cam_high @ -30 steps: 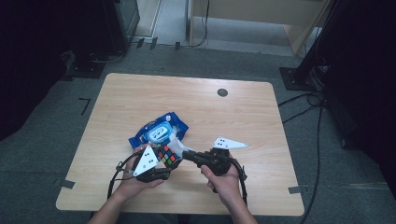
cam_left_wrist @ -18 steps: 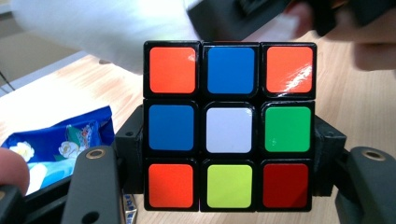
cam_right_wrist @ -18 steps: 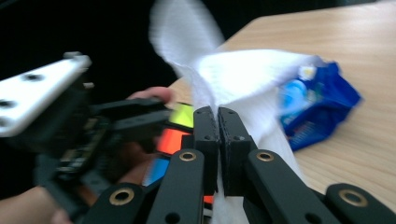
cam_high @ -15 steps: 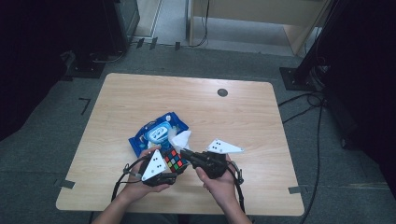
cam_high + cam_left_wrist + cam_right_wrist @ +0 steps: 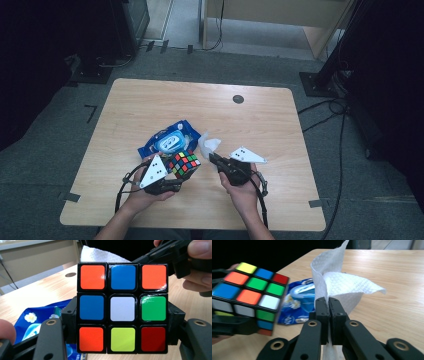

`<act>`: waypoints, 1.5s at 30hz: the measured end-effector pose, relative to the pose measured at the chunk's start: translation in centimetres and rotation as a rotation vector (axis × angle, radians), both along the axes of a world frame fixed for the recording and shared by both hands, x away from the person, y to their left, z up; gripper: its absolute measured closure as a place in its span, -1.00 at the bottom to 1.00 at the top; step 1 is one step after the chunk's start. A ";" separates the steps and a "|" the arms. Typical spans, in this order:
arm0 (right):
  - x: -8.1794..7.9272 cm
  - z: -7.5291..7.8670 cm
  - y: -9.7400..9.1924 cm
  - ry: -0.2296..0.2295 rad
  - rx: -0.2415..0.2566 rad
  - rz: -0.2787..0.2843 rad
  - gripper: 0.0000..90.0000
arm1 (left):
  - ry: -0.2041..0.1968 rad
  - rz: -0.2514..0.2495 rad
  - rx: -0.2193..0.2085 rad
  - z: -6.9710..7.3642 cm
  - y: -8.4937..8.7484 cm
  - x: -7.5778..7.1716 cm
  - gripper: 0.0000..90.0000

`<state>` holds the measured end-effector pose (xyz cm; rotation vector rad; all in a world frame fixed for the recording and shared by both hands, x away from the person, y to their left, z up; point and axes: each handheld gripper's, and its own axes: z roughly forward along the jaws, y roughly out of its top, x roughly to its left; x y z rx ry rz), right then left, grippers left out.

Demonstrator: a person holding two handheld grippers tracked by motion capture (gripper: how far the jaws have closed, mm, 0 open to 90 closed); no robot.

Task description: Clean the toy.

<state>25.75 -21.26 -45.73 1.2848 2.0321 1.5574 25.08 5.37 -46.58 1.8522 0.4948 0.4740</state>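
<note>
My left gripper (image 5: 181, 176) is shut on a scrambled colour cube (image 5: 183, 164) (image 5: 122, 308) and holds it above the table's near side; its jaws clamp the cube's two sides. The cube (image 5: 249, 295) hangs at the left of the right gripper view. My right gripper (image 5: 214, 159) (image 5: 328, 305) is shut on a white paper wipe (image 5: 208, 144) (image 5: 344, 285), which stands up from its jaws just right of the cube. A blue pack of wet wipes (image 5: 167, 138) (image 5: 298, 305) (image 5: 32, 322) lies flat on the wooden table (image 5: 260, 125) behind the cube.
A dark round grommet (image 5: 238, 99) sits in the table near its far edge. Black stands and cables (image 5: 330, 85) are on the grey floor around the table. A wooden cabinet (image 5: 280, 20) is behind it.
Both grippers have drawn a little toward the table's near edge. The right gripper with the wipe has moved left, closer to the cube.
</note>
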 end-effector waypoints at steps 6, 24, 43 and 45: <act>0.2 0.0 -0.2 -0.042 -0.007 -0.059 0.46 | 0.002 0.014 -0.002 0.0 0.0 0.1 -0.25; -2.3 2.5 4.3 0.053 0.220 0.085 -0.48 | -0.005 0.052 -0.014 0.1 -0.7 -0.3 -0.25; -1.4 0.2 4.2 0.296 0.405 0.088 -0.25 | -0.081 0.036 -0.039 0.3 -1.7 -1.6 -0.25; -1.5 0.2 4.2 0.299 0.398 0.081 -0.24 | -0.081 0.026 -0.036 0.2 -1.7 -1.5 -0.25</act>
